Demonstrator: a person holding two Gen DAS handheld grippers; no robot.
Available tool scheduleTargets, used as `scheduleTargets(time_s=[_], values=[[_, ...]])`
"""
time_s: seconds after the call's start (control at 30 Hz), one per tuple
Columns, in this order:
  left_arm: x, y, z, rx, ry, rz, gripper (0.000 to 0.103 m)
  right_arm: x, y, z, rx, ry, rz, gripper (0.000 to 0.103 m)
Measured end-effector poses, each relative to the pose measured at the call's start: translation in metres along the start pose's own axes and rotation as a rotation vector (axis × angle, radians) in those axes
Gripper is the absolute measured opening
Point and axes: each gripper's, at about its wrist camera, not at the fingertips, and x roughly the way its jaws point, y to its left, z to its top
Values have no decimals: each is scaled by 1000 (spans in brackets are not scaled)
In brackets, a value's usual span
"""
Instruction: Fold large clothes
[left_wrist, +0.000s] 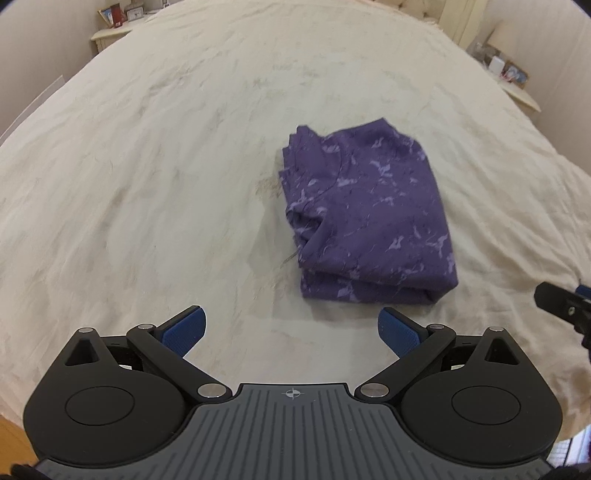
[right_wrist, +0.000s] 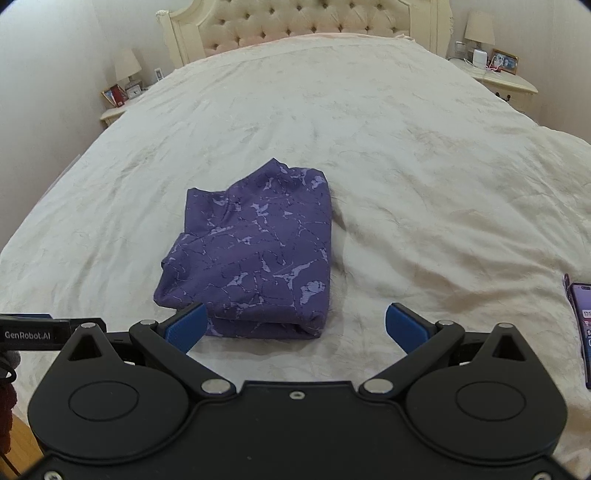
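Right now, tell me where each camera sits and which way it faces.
Left wrist: on the left gripper, facing up the bed; folded purple garment ahead-right; own open blue fingers and the right gripper's tip at the right edge.
Right wrist: on the right gripper, facing the tufted headboard; garment ahead-left, phone at right; own open fingers, left gripper's tip at left.
Shared: garment, bed, both nightstands.
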Motion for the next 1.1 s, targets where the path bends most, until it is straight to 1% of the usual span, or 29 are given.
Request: scheduleTargets(time_s=[0.13, 0.33, 1.1], values=[[3, -1, -1, 13, 22, 18, 101, 3, 0, 0, -3, 10, 0, 102], [5, -1, 1, 21, 35, 28, 101, 6, 3, 0, -7, 20, 9, 102], [5, -9, 0, 24, 49, 21, 101, 10, 3, 1, -17, 26, 28, 102]])
